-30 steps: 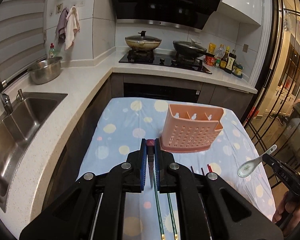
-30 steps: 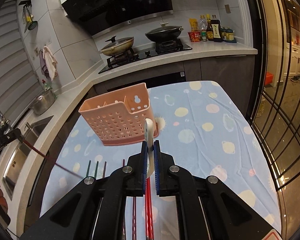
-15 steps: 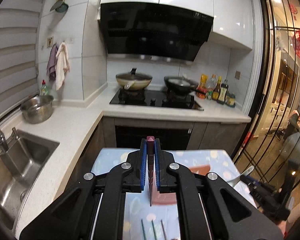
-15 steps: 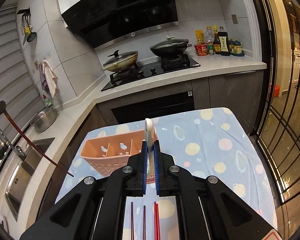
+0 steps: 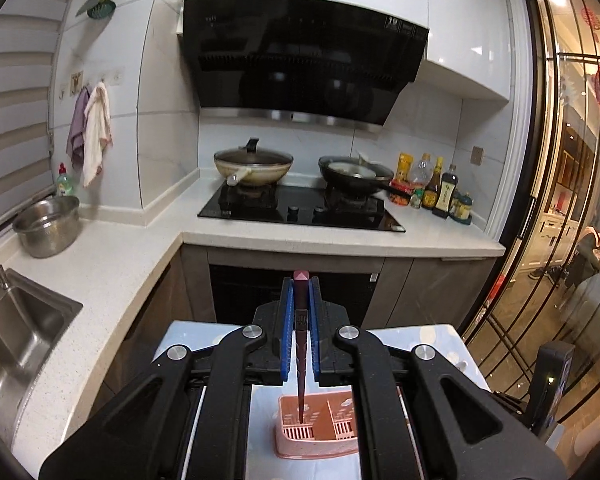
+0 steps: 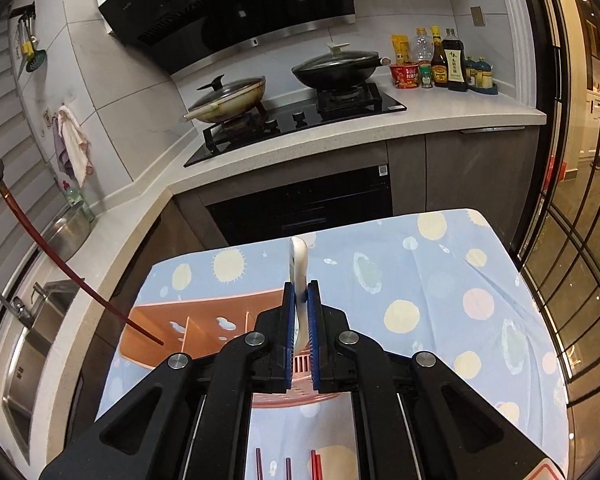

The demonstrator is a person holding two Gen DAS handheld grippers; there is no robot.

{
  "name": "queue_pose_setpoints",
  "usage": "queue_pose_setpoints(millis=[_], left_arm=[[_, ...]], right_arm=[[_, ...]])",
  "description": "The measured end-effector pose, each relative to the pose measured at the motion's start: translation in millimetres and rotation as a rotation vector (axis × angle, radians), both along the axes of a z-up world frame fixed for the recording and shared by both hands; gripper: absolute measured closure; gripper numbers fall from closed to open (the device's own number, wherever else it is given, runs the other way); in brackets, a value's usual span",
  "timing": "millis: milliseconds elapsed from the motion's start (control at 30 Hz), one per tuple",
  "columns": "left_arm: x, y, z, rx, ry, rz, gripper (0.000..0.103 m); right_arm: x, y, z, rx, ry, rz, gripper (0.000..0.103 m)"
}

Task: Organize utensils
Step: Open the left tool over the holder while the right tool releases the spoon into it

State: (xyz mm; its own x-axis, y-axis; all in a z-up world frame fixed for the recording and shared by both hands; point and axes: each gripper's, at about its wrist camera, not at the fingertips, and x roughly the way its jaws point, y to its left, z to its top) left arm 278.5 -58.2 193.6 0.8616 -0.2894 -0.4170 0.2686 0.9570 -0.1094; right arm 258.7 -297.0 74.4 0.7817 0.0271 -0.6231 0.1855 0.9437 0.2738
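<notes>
My left gripper [image 5: 301, 288] is shut on a dark red chopstick [image 5: 301, 360]. The stick hangs steeply down, and its tip is over the left compartment of the pink perforated utensil holder [image 5: 320, 440]. In the right wrist view the same chopstick [image 6: 60, 256] slants in from the left, its tip just inside the pink holder [image 6: 204, 320]. My right gripper [image 6: 299, 286] is shut on the handle of a white ceramic spoon [image 6: 299, 258], above the holder's right part. The spoon's bowl is hidden under the gripper.
The holder stands on a blue table cloth with dots [image 6: 420, 280]. Several red chopsticks [image 6: 315, 464] lie on it near me. Beyond are the counter, a stove with two pans [image 5: 300, 200], sauce bottles [image 5: 436, 190], a sink [image 5: 16, 332] on the left and a glass door [image 5: 560, 240] on the right.
Both grippers have moved forward over the table to the pink holder, the left one also rising. The chopstick's tip now reaches the holder's left compartment, and the spoon is above the holder.
</notes>
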Motion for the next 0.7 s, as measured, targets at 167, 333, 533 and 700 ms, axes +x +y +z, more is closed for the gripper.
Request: queue_pose_setpoints(millis=[167,333,533,700], left_arm=[[11,-2,-24,0.017,0.052,0.002,0.096],[12,-1,-36,0.007,0.08,0.004,0.095],[0,6,-39,0.016,0.07,0.044,0.054],[-17,20,-40,0.019,0.081,0.059,0.053]], right_arm=[[14,1,-21,-0.002,0.046,0.008,0.097],[15,3,-27,-0.01,0.053,0.002,0.092],[-6,-1,-16,-0.004,0.015,-0.013,0.09],[-41,-5,-7,0.004,-0.022,-0.024,0.079]])
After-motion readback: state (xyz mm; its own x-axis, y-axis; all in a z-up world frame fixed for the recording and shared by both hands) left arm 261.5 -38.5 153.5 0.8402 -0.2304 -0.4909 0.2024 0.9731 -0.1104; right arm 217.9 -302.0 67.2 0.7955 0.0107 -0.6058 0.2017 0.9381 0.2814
